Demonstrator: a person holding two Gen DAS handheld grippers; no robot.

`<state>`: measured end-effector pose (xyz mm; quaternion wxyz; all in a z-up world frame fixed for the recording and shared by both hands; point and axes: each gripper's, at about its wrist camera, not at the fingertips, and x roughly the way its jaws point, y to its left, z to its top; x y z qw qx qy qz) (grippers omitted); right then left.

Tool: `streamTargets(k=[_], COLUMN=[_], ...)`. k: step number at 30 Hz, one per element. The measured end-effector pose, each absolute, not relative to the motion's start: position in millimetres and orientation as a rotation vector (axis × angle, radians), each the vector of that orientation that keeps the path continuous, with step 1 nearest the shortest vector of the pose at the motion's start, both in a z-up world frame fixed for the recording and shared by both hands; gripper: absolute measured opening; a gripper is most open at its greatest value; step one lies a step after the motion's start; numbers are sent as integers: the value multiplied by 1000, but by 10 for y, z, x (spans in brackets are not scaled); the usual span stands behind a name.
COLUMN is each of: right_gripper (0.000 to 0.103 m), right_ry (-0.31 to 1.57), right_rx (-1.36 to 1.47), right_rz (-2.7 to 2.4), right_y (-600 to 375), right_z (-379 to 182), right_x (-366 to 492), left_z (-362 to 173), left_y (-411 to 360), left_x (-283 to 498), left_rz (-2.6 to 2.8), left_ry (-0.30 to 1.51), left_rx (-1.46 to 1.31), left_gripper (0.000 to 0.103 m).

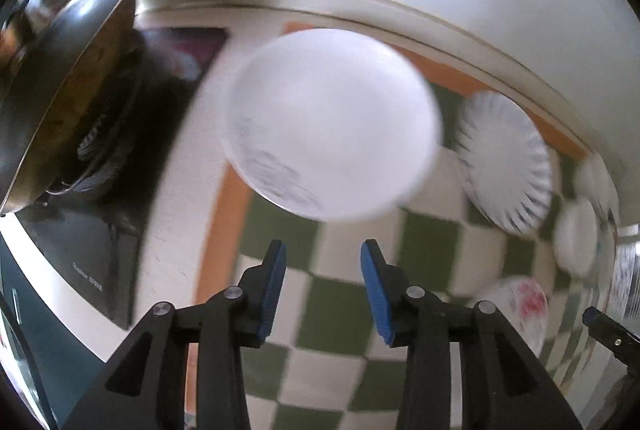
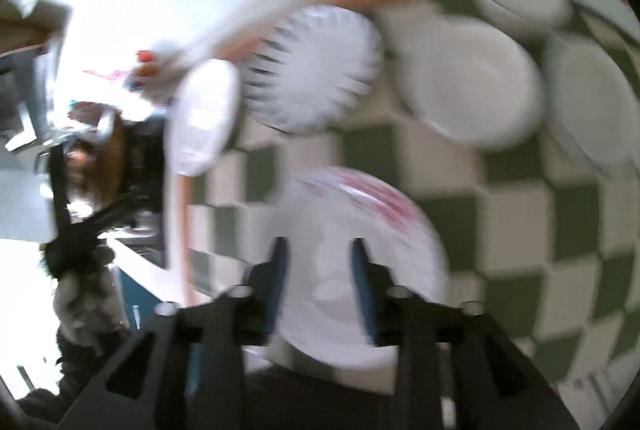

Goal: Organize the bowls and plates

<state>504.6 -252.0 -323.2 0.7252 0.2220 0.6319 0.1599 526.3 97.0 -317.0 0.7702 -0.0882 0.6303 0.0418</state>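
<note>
While both my jaws are standing open and empty, I am between picks | plain white plate (image 1: 332,125) is lying on checkered cloth (image 1: 352,310), ahead of left gripper (image 1: 323,262) | red-patterned plate (image 2: 360,250) is lying under right gripper (image 2: 319,258) | next, I judge: lowering onto one rim, closing gently.

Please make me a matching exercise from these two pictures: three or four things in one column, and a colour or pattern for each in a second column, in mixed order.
Things:
1. fluted paper plate
2. plate below the right tool
3. tablecloth
4. pads of the left tool

Colour or pattern:
A. green and white checks
B. blue
C. white with dark ribbed rim
D. white with red print

Pairs: 1-C, 2-D, 3-A, 4-B
</note>
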Motion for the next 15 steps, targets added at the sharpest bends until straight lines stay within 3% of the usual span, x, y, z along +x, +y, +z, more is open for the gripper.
streamTargets(k=[7,15], right_gripper=[45,45], right_ry=[1403,1485], right_rx=[397,261], right_rz=[426,429], right_y=[-1470,-874], right_z=[-3571,-4070], right_x=[6367,7391], left_z=[-3619,-3930], left_y=[1610,1804], left_x=[5698,5954], left_rz=[189,193], left_ry=[1403,1427], left_rx=[-259,-306], left_gripper=[36,36])
